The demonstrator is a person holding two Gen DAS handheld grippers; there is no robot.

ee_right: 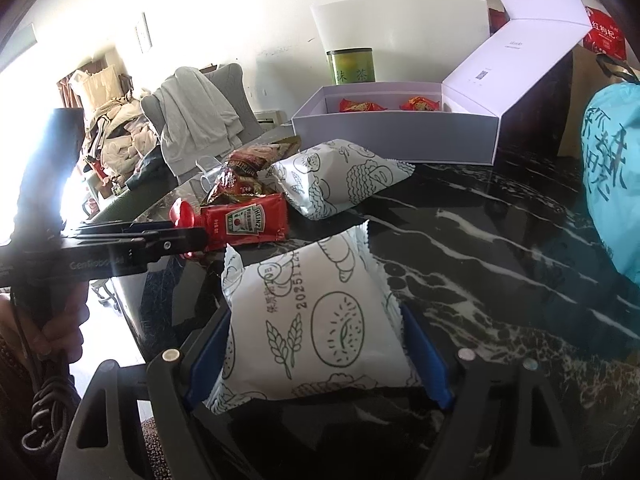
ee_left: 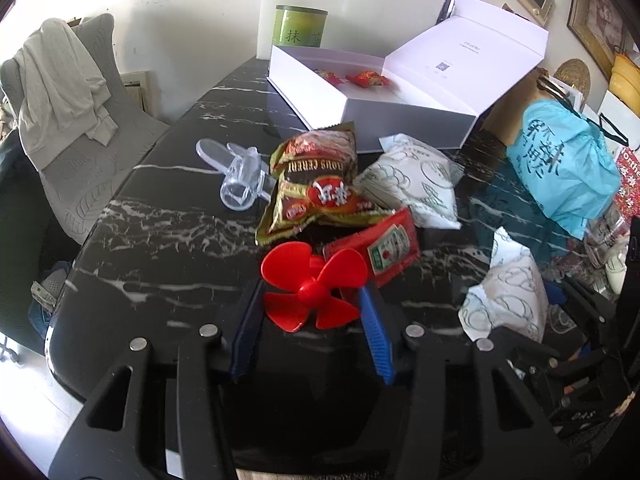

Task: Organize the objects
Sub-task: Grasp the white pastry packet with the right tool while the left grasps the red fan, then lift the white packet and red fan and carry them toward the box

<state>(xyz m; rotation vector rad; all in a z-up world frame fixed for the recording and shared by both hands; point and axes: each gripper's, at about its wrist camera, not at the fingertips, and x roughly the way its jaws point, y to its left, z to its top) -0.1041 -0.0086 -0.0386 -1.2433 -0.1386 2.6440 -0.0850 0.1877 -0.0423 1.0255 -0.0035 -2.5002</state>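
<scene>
A red plastic propeller [ee_left: 312,288] lies near the front edge of the black marble table [ee_left: 160,220], and my left gripper [ee_left: 311,292] is shut on it, blue pads touching the blades on both sides. In the right wrist view the left gripper [ee_right: 160,240] comes in from the left with the propeller [ee_right: 182,214] at its tip. My right gripper [ee_right: 316,312] is shut on a white snack packet [ee_right: 316,320] printed with green drawings; it fills the gap between the pads. That packet [ee_left: 504,292] shows at the right in the left wrist view.
A Heinz ketchup sachet [ee_left: 376,252], a cereal packet [ee_left: 316,184], a second white packet [ee_left: 412,184] and a clear scoop [ee_left: 236,176] lie mid-table. Behind them an open white box [ee_left: 400,112] holds red candies [ee_left: 368,79]. A green tin [ee_left: 300,26], a blue bag [ee_left: 560,168] and a draped chair [ee_left: 60,92] surround them.
</scene>
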